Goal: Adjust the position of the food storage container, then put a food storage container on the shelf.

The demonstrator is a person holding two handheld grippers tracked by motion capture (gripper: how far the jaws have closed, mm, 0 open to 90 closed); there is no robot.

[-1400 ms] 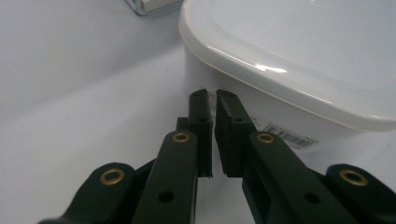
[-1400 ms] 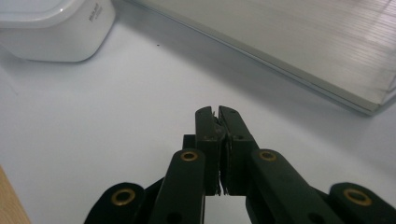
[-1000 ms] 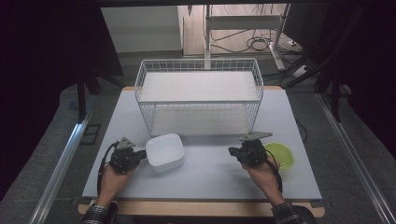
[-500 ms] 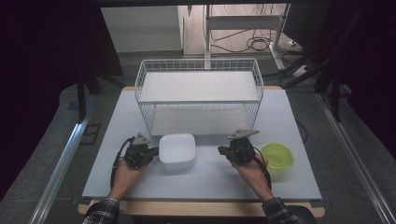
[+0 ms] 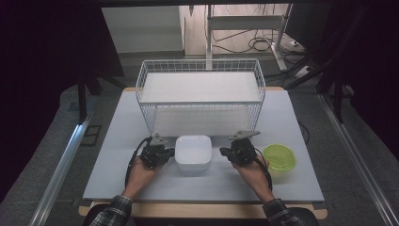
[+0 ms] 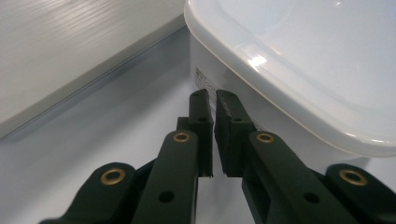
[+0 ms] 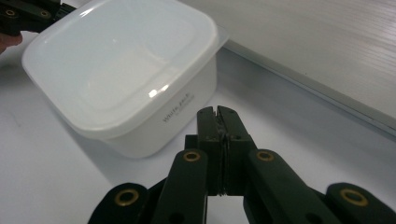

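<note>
The lidded white container (image 5: 192, 152) was set near the desk's front edge, before the wire basket (image 5: 201, 96); it was flanked by the closed, empty left gripper (image 5: 165, 153) and right gripper (image 5: 225, 151) (seemingly for pushing).

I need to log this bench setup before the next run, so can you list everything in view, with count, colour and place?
White lidded container: one, white, near middle of the table, between the two grippers.
Wire basket: one, white, far middle of the table, behind the container.
Round lidded tub: one, yellow-green, near right part of the table, beside the right hand.
Table: one, pale grey top with a wood edge, centre of the high view.
Cables: several, dark, on the floor beyond the table.
Left gripper: one, black, jaws shut, tips at the container's left wall.
Right gripper: one, black, jaws shut, just right of the container.
Sleeves: two, plaid, at the near edge.
</note>
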